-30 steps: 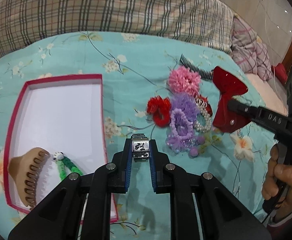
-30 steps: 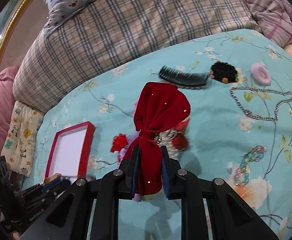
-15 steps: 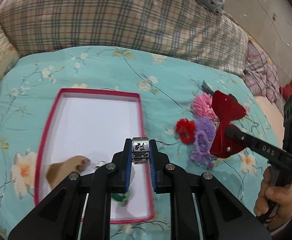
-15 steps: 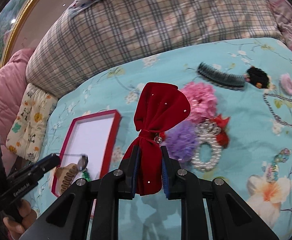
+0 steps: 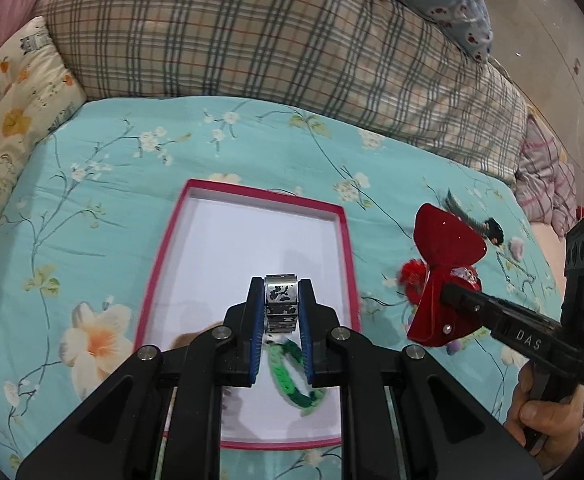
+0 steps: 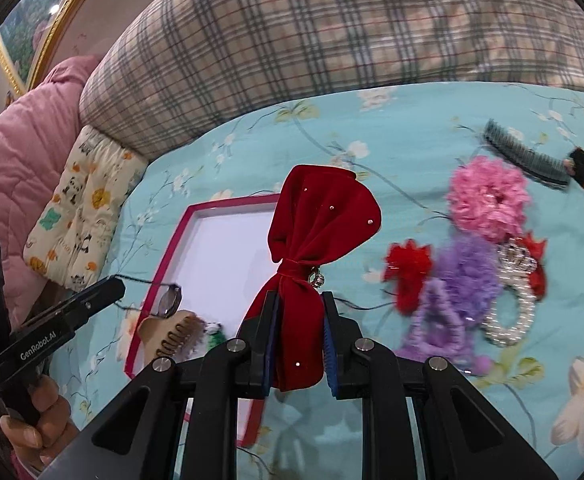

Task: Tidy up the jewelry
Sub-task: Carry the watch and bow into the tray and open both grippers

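While left gripper clamps metal band, right gripper pinches red bow — comb right-view only.

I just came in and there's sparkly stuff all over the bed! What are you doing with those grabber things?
Jewelry and hair things are being sorted into a pink-rimmed box on the bed. The left tool is shut on a silver metal band above the box. The right tool is shut on a red velvet bow. A tan hair claw and a green bracelet already lie inside. Scrunchies and a pearl bracelet wait on the sheet.

Bracelet in box, scrunchies right.
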Motion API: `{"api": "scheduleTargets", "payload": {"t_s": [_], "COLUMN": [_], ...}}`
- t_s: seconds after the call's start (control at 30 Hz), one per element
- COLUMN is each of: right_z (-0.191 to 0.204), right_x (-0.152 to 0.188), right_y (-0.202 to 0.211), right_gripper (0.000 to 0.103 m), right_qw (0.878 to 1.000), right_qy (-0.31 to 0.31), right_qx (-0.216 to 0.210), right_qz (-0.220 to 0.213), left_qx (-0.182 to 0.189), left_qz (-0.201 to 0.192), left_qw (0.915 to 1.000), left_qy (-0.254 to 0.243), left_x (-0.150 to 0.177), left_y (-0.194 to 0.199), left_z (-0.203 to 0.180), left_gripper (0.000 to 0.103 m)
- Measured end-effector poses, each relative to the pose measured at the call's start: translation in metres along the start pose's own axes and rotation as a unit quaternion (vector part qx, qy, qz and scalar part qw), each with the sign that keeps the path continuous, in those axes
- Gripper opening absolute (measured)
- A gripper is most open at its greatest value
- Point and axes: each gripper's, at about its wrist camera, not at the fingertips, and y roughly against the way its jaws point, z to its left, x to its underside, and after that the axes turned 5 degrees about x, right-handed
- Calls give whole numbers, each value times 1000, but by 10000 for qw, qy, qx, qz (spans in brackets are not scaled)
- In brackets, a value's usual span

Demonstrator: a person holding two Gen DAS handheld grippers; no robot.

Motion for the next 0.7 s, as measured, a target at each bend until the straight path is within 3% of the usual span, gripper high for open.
{"api": "scheduleTargets", "payload": {"t_s": [0.7], "right_z": [51], "right_x": [-9], "right_y": [-64], "right_gripper": [19], "right_qw": [9978], "right_qy": [391], "right_qx": [-249], "right_qz": [478], "left_qx": [-211], "left_qz": [137], "left_qw": [9991], "left_qy": [344], "left_x": [-21], "left_y": [-39], "left_z": [54], "left_gripper": [13]}}
